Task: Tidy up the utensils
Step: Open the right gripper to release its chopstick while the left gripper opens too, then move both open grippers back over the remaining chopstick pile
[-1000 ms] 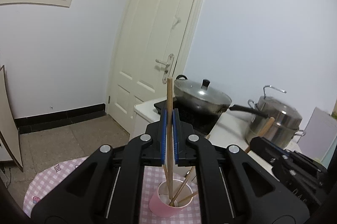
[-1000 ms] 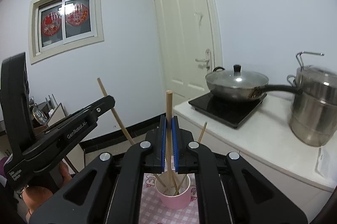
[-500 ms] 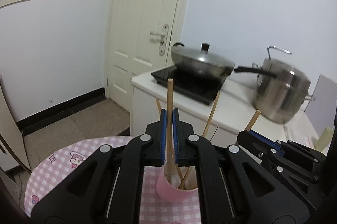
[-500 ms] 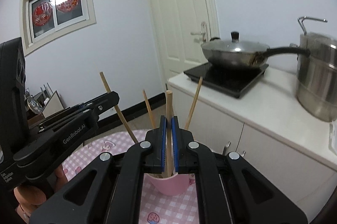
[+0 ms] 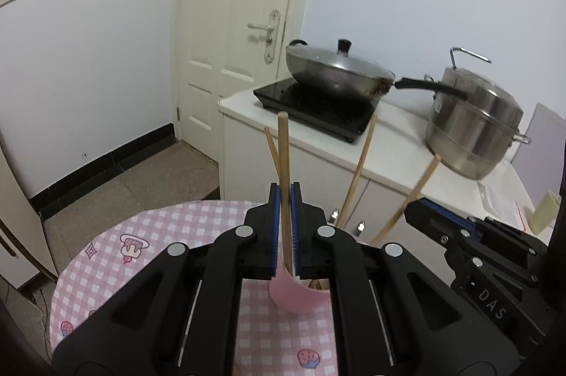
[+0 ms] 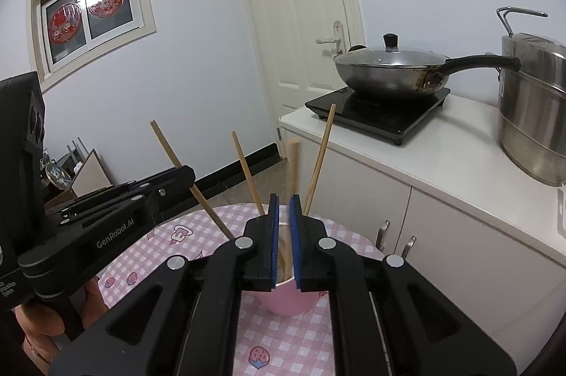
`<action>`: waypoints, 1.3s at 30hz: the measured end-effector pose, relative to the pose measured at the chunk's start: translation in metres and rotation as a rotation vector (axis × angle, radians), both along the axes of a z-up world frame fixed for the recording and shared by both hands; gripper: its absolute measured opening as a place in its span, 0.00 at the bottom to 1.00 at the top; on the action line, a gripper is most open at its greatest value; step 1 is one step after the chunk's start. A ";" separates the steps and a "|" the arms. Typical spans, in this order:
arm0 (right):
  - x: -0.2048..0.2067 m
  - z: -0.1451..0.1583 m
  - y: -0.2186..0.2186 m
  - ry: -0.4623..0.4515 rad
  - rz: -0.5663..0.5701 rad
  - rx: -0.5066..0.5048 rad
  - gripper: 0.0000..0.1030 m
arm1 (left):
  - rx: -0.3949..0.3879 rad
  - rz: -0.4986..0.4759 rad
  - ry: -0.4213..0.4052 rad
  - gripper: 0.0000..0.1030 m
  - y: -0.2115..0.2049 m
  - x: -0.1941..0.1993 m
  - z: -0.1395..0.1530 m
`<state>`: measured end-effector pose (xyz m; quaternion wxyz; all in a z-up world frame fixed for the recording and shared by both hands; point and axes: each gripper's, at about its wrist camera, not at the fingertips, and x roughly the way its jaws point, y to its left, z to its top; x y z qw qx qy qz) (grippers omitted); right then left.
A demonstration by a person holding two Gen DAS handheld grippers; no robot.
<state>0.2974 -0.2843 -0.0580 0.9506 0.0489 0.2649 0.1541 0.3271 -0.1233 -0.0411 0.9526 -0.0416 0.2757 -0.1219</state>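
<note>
Two grippers hang over the same pink cup [image 5: 297,296]. The left gripper [image 5: 286,231] has its blue pads pinched on a chopstick [image 5: 283,163] that stands upright, its lower end already inside the cup just below and ahead of the fingertips. The right gripper [image 6: 282,238] has its pads slightly apart; a blurred chopstick [image 6: 293,170] stands in the gap, seemingly let go and dropping into the cup [image 6: 286,300] beneath.

Just beyond the pads, three more chopsticks lean against the cup's rim, fanning outward. The cup sits on a pink checked tablecloth [image 5: 116,255]. Farther ahead is a white counter [image 6: 442,160] carrying a lidded wok [image 6: 389,71] and a steel pot [image 6: 534,110], with a door [image 5: 240,32] behind.

The step in hand looks like dropping the chopsticks into the cup. Next, the left pads would need to part so the stick slides down, then both grippers lift straight up, clear of the leaning sticks.
</note>
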 end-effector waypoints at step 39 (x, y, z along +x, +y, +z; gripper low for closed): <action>-0.075 -0.018 0.055 0.085 0.114 -0.014 0.28 | 0.102 0.044 0.154 0.60 0.086 -0.095 -0.023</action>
